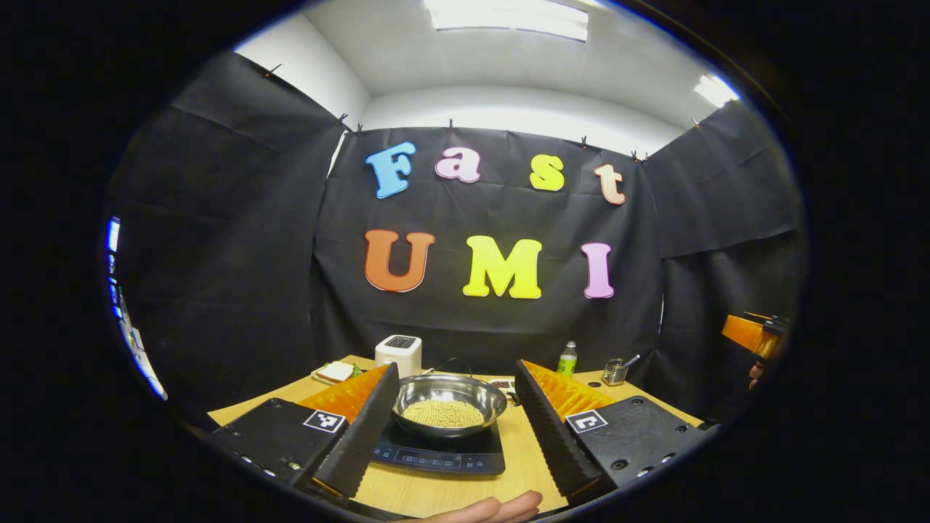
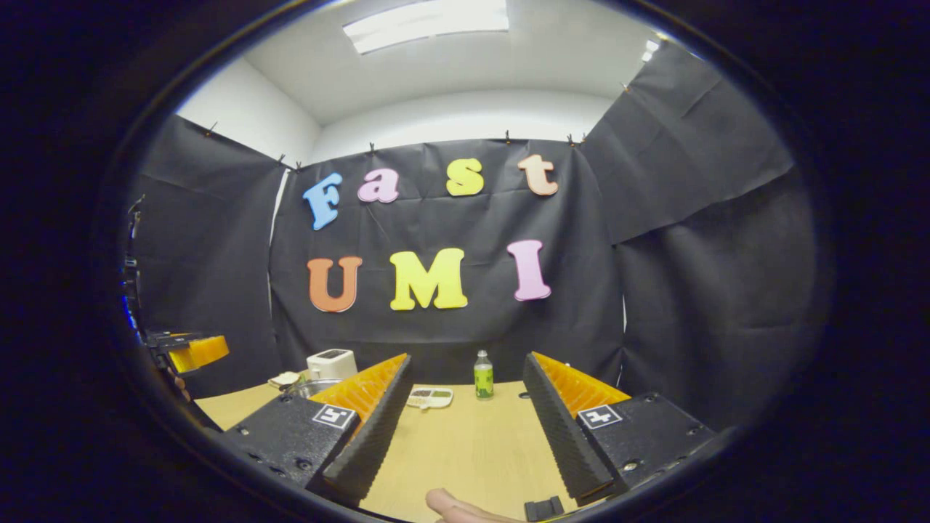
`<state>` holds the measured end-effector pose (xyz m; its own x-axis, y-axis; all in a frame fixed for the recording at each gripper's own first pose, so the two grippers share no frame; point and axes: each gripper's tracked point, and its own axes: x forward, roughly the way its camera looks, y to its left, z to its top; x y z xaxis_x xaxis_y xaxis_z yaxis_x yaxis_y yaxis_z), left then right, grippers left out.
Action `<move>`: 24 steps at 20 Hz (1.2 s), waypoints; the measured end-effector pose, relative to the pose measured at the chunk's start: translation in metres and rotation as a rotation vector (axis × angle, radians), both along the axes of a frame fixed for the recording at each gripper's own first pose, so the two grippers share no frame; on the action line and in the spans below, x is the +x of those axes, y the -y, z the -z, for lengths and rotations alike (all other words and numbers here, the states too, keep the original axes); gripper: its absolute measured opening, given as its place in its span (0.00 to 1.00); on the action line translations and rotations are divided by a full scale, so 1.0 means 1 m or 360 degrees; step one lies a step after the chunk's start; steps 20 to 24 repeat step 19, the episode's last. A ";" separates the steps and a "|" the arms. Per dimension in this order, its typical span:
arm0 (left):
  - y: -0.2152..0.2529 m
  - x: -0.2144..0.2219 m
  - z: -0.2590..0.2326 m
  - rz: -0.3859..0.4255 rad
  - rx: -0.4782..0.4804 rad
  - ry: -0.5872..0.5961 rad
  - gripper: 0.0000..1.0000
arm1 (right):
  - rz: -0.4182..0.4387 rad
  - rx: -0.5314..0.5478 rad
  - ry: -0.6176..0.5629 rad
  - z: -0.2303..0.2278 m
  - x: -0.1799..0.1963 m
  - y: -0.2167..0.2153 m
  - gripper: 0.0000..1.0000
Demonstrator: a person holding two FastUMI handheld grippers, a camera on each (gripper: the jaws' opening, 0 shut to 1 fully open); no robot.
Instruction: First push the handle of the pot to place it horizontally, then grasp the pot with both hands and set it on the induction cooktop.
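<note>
Left gripper [image 1: 456, 418] hovering above the wooden table [image 1: 527, 450] with jaws spread wide, gripping nothing, framing the pot [image 1: 449, 404] between its two fingers. Pot sitting on the induction cooktop [image 1: 436, 454], already off the bare tabletop, holding a layer of pale grains [image 1: 443, 413]; handle not making itself out from this angle. Standing behind the pot, a white toaster [image 1: 398, 354] to the left, with a sandwich on a plate [image 1: 336, 373] just beside it; farther right, a small green bottle [image 1: 567, 359] and a metal cup with utensils [image 1: 615, 372] near the back edge. Showing at the far right edge of the left gripper view, the other gripper, held apart from the pot.

Right gripper [image 2: 465, 425] likewise hanging over bare table with jaws parted and nothing between them. Peeking past its left finger, the pot's rim [image 2: 311, 387], well off to the side. Resting at the bottom edge, part of a hand [image 2: 458, 508].
</note>
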<state>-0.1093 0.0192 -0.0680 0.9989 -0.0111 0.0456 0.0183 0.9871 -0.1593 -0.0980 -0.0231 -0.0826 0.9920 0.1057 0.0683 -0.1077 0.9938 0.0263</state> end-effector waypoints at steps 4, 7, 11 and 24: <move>0.003 -0.011 -0.012 0.0068 -0.0010 0.0071 0.94 | -0.0003 0.0015 -0.0020 0.000 0.004 -0.007 0.95; 0.007 -0.015 -0.012 0.0100 0.0021 0.0091 0.94 | -0.0006 0.0036 -0.0023 -0.002 0.005 -0.011 0.95; 0.008 -0.018 -0.011 0.0091 0.0120 0.0102 0.94 | -0.0012 0.0053 0.0003 -0.009 0.002 -0.018 0.94; 0.013 -0.018 0.001 0.0124 0.0145 0.0057 0.84 | -0.0035 0.0077 0.0033 -0.012 -0.004 -0.025 0.96</move>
